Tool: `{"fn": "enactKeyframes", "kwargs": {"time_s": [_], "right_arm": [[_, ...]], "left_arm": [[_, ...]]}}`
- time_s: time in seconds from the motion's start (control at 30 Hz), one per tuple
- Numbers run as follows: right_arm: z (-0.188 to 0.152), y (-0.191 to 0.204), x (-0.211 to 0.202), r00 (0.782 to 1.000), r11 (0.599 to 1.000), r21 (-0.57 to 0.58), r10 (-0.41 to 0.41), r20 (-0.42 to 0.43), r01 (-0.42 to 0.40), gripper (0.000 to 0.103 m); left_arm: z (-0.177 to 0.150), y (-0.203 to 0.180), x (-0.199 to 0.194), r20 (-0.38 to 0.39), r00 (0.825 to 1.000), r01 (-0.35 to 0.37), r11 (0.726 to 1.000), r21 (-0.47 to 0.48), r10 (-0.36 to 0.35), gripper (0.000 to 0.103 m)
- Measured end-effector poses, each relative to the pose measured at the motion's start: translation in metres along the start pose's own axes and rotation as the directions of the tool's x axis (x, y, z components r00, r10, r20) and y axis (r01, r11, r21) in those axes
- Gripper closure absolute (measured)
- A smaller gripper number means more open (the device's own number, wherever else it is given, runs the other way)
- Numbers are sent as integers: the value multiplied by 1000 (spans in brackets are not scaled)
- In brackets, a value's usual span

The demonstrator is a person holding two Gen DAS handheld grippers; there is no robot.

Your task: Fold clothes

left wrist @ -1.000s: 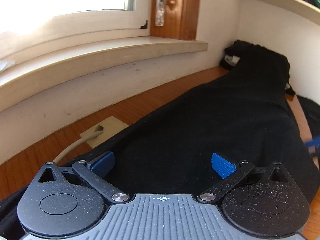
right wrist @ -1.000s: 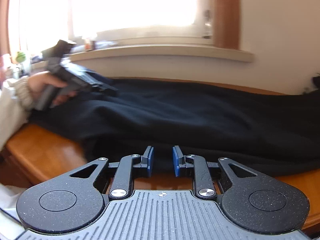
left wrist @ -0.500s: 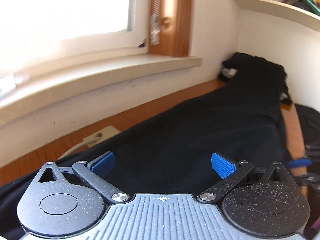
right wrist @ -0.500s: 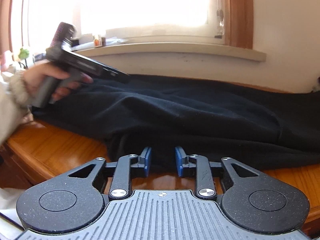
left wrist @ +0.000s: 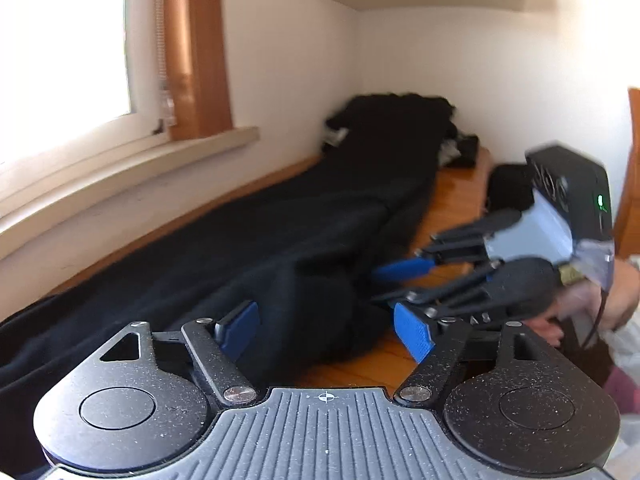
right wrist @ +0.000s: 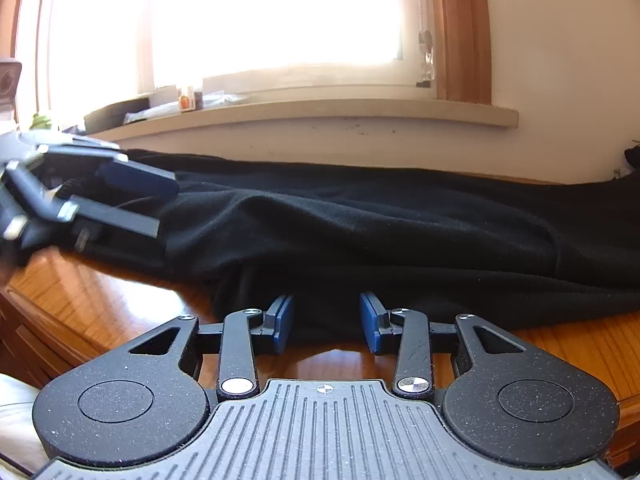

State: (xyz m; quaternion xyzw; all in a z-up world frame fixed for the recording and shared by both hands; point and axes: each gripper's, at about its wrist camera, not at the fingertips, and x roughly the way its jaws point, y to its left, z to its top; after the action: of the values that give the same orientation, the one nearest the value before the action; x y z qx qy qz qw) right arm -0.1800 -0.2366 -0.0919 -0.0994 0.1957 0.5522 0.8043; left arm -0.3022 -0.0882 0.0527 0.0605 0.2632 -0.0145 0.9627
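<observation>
1. A long black fleece-like garment (right wrist: 400,232) is laid out on the orange-brown wooden bench (right wrist: 120,300). Its long axis runs along the wall under the pale stone windowsill (right wrist: 320,114), and its far end is bunched in the room corner (left wrist: 400,120).
2. The right gripper (right wrist: 326,322) is seen at the near hem. Its blue-padded fingers (right wrist: 282,322) are parted and opening. Cloth lies just ahead of the pads and partly between them, but no pinch is seen.
3. The left gripper (left wrist: 326,330) is pointed down the garment's length. Its fingers (left wrist: 414,334) are wide apart but closing. A raised fold of cloth sits between them and is not yet pressed by either pad.
4. Key relation: both sets of fingers are gathered at the same near end and near edge, close together, with the right gripper seen just right of the left one's pads (left wrist: 404,268). The far end lies well apart from both.
5. Judgement: the left gripper is the nearer to a grasp. A lengthwise fold towards the corner is likely called for.
6. Risk: only the top layer of the fold may be caught.
</observation>
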Motion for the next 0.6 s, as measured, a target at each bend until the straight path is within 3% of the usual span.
{"fn": "enactKeyframes", "kwargs": {"time_s": [0.03,0.07,0.1,0.13,0.17,0.2,0.23,0.33,0.5,0.6], "right_arm": [[0,0,0,1000,1000,-4,-2,1,2,63],[0,0,-1,1000,1000,-8,-3,2,3,60],[0,1,-1,1000,1000,-13,-4,3,4,59],[1,1,-2,1000,1000,-18,-5,4,5,58],[1,1,-3,1000,1000,-21,-5,6,5,58],[1,2,-3,1000,1000,-25,-6,7,6,58],[2,2,-4,1000,1000,-29,-6,8,6,58],[4,5,-5,1000,999,-48,-6,7,6,58],[7,7,-7,1000,998,-64,11,2,-10,58],[12,3,-11,1000,999,-46,27,12,-26,58]], "left_arm": [[0,-1,5,-8,1000,-9,1000,12,10,26],[-1,-3,10,-17,1000,-19,1000,25,19,34],[-1,-4,15,-25,999,-28,999,38,29,50],[0,-4,17,-23,999,-36,998,43,38,58],[1,-2,19,-15,999,-45,998,43,45,72],[2,1,17,2,999,-54,998,34,54,92],[4,5,14,27,998,-64,998,18,63,101],[9,15,4,87,992,-88,996,-23,90,102],[15,25,-8,106,988,-113,993,-29,115,103],[11,27,-8,79,994,-69,997,-34,71,101]]}}
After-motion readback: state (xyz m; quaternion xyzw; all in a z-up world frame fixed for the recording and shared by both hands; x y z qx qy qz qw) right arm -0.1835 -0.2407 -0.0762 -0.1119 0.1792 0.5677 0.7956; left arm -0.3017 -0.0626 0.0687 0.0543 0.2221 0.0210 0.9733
